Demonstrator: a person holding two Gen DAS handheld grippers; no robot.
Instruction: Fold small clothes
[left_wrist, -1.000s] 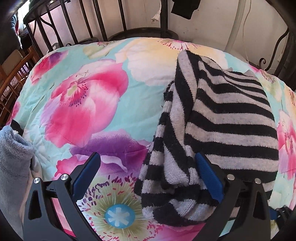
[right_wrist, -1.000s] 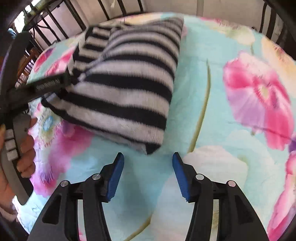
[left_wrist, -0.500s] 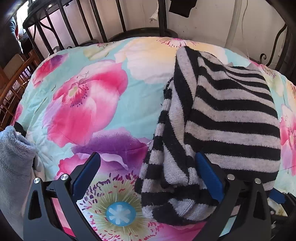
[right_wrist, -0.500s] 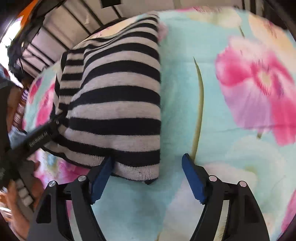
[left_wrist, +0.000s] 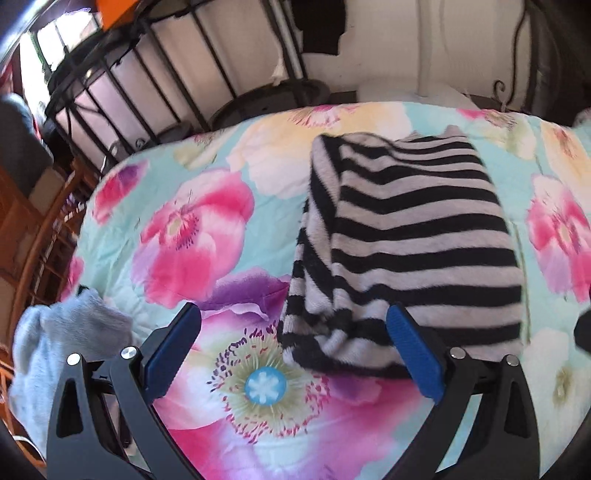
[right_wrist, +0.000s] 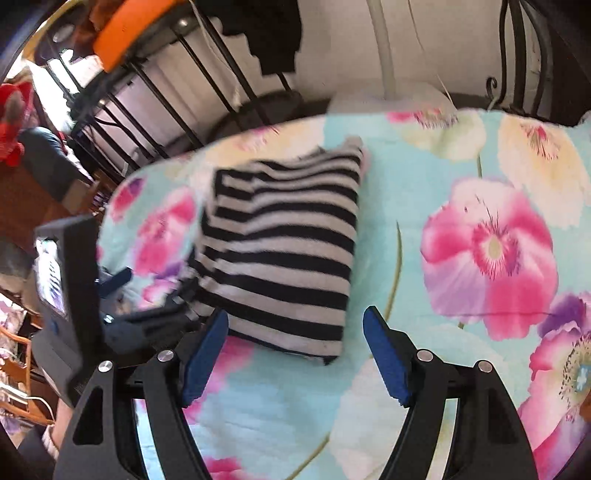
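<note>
A folded black-and-grey striped garment (left_wrist: 406, 236) lies on the floral bedspread (left_wrist: 192, 229); it also shows in the right wrist view (right_wrist: 284, 254). My left gripper (left_wrist: 295, 339) is open, its jaws wide apart over the garment's near left corner, raised above it and holding nothing. My right gripper (right_wrist: 295, 347) is open and empty, just in front of the garment's near edge. The left gripper's body (right_wrist: 74, 295) shows at the left of the right wrist view.
A grey fleece garment (left_wrist: 62, 343) lies at the bed's left edge. Black metal bed rails (left_wrist: 177, 85) and a white wall stand behind. Wooden furniture (left_wrist: 33, 229) is to the left. A dark cloth (right_wrist: 269, 33) hangs on the rail.
Both grippers have pulled back and up from the striped garment, so more of the bed and the rails shows. The garment stays folded in place.
</note>
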